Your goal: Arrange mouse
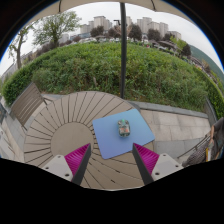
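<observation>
A small grey-green mouse point(124, 128) lies on a blue mouse mat point(122, 133), which rests on a round wooden slatted table point(70, 125). My gripper point(113, 156) hovers above the table's near side, with the mat and mouse just ahead of the fingers. The fingers are spread wide apart with nothing between them; the pink pads point(77, 157) show on their inner faces.
A wooden chair point(28, 100) stands left of the table. A dark pole point(123, 45) rises beyond the table. A paved terrace point(175, 125) lies to the right, with a green hedge point(90, 65) and buildings beyond.
</observation>
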`<state>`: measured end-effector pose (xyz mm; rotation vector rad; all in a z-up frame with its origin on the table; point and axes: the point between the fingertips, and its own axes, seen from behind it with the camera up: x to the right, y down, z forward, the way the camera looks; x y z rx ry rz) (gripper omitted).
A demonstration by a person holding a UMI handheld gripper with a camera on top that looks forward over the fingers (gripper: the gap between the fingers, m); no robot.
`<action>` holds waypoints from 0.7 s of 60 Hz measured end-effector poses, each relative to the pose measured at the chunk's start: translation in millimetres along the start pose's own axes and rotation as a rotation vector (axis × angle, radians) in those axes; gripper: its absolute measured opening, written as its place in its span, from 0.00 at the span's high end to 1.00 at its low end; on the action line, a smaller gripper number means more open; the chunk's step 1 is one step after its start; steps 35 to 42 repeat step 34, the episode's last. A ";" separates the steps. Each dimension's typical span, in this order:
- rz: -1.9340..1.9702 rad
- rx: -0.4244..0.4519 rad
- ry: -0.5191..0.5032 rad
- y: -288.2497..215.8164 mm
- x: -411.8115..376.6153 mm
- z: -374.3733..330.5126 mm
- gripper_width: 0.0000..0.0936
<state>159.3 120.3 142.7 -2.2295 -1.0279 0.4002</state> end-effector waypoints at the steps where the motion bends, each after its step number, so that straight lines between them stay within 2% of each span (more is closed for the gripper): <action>1: -0.006 -0.002 -0.001 2.5 -4.1 -10.3 0.09; 9: -0.025 -0.004 -0.069 34.2 -44.6 -71.8 0.09; 17: -0.043 -0.023 -0.113 66.9 -72.1 -95.5 0.10; 23: -0.083 -0.015 -0.093 77.3 -76.4 -101.1 0.09; 42: -0.086 -0.034 -0.133 91.1 -92.7 -110.6 0.09</action>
